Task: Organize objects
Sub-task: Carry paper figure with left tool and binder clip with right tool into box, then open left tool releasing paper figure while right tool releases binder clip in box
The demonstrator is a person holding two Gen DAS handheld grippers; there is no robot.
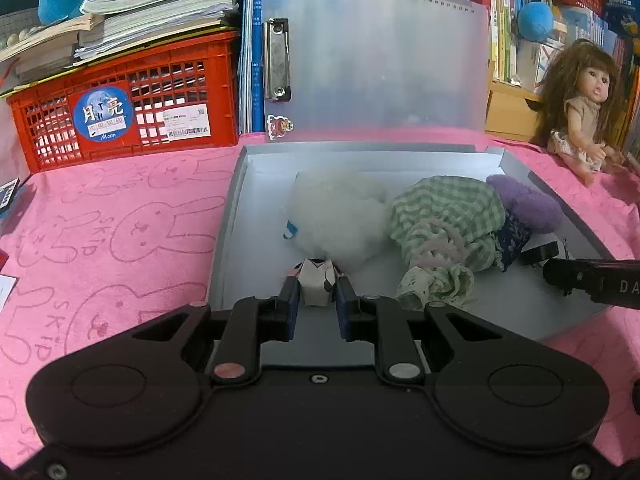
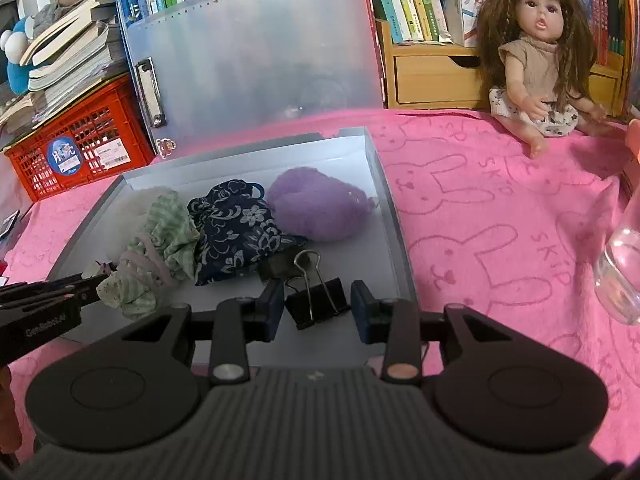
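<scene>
Both grippers over the grey tray, each carrying a small item.

The left gripper (image 1: 318, 294) pinches a small white-and-black figure (image 1: 317, 285) at the grey tray's (image 1: 236, 216) near-left edge, bare floor beside it. The right gripper (image 2: 316, 306) stands narrow around a black binder clip (image 2: 316, 300); whether its pads press is unclear. Fabric pouches (image 2: 236, 228) crowd the middle. Pink cloth (image 2: 480, 220) reads "SKIP"; the red crate's (image 1: 120, 108) sticker reads "Moon".

Pink bunny-print cloth (image 2: 500, 220), purple plush (image 2: 316, 208), navy floral pouch (image 2: 236, 228)
</scene>
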